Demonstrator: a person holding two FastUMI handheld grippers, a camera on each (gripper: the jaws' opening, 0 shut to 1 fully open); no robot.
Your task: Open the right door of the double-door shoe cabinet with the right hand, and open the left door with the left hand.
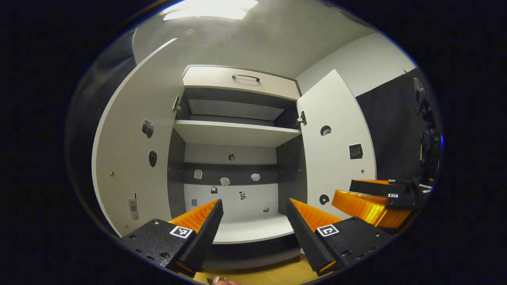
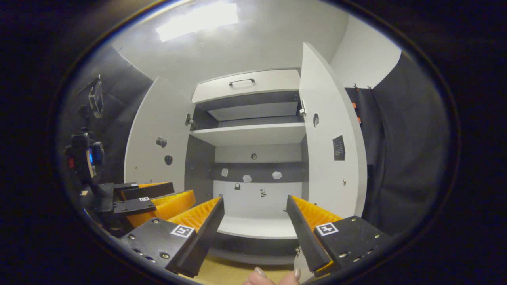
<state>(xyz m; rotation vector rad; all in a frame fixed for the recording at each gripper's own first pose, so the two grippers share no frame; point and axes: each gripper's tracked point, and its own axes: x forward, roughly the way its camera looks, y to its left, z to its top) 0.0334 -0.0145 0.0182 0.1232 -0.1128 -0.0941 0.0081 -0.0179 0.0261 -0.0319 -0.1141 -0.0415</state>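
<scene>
The shoe cabinet stands straight ahead with both doors swung wide. Its left door and right door are white panels with small stickers. Inside are white shelves and a dark back strip. My left gripper is open in front of the lower compartment, holding nothing. My right gripper is open too, facing the same opening. The right gripper shows at the lower right of the left gripper view; the left gripper shows at the lower left of the right gripper view.
A drawer front with a dark handle tops the cabinet. Black cloth wall hangs to the right. A device on a stand sits at the left. Fingertips show at the bottom edge. Wooden floor lies below.
</scene>
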